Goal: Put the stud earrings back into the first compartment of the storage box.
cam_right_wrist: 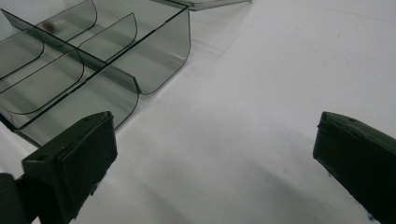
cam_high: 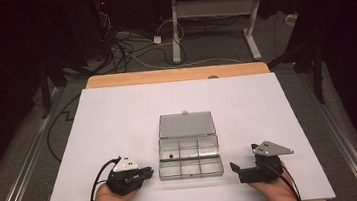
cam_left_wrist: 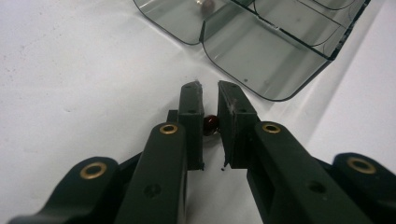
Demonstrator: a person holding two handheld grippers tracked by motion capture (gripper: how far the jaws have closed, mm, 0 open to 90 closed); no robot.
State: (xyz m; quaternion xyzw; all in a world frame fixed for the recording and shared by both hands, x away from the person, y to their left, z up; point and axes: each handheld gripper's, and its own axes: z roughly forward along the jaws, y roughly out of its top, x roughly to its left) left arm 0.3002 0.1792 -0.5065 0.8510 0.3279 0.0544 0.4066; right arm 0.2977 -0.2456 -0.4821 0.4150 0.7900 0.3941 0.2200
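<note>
A clear plastic compartment box (cam_high: 191, 168) sits mid-table with its lid (cam_high: 185, 125) folded back flat. One small dark bead (cam_high: 171, 156) lies in its back-left compartment, seen also as a bead (cam_left_wrist: 205, 4) in the left gripper view. My left gripper (cam_high: 148, 173) rests on the table left of the box, a short way from its near corner (cam_left_wrist: 275, 70). Its jaws (cam_left_wrist: 209, 91) are shut on a small dark red bead (cam_left_wrist: 211, 125). My right gripper (cam_high: 236, 171) lies right of the box, jaws (cam_right_wrist: 215, 140) wide open over bare table with nothing between them.
A white sheet (cam_high: 118, 117) covers the table, whose wooden edge (cam_high: 176, 74) shows at the back. The box's divided walls (cam_right_wrist: 93, 70) stand to the left of the right gripper. Cables and a desk frame (cam_high: 176, 25) are on the floor beyond.
</note>
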